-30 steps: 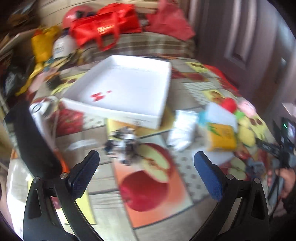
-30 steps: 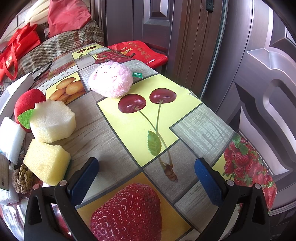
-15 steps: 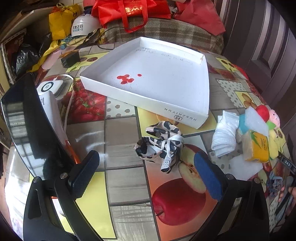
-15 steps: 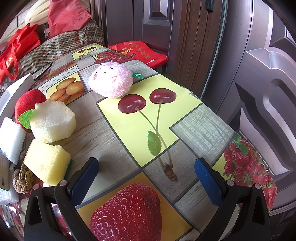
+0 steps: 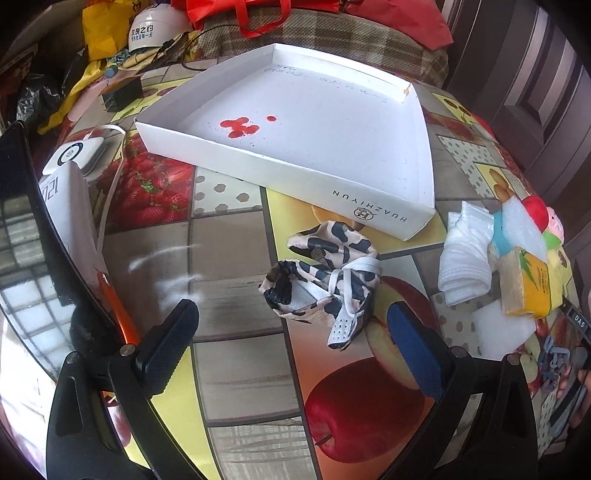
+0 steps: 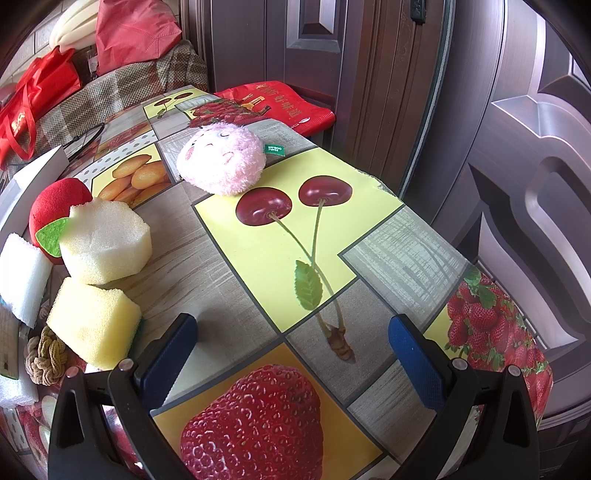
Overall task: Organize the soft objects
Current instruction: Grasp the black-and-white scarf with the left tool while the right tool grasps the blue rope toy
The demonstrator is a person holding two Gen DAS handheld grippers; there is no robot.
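Note:
A crumpled cow-print cloth [image 5: 325,280] lies on the fruit-print tablecloth just ahead of my open left gripper [image 5: 291,338], nothing between its fingers. Beyond the cloth sits a shallow white box [image 5: 384,214] with red spots inside. A folded white towel [image 5: 466,254] and a yellow tissue pack [image 5: 528,288] lie to the right. My right gripper [image 6: 291,350] hangs open over the table. Left of it are a yellow sponge [image 6: 92,321], a pale octagonal sponge [image 6: 105,245], a white foam block [image 6: 22,273], a red plush apple [image 6: 55,203] and, farther off, a pink plush ball [image 6: 221,158].
A dark screen-like panel [image 5: 33,236] and a white device [image 5: 75,155] stand at the left. Red bags [image 5: 255,11] and a helmet [image 5: 155,31] crowd the back. A knotted rope ball [image 6: 46,360] sits by the sponges. A dark wooden door [image 6: 480,110] borders the table's right edge.
The left gripper has swung and dropped closer to the cow-print cloth, which now lies larger and nearer its fingers. The right gripper has held still.

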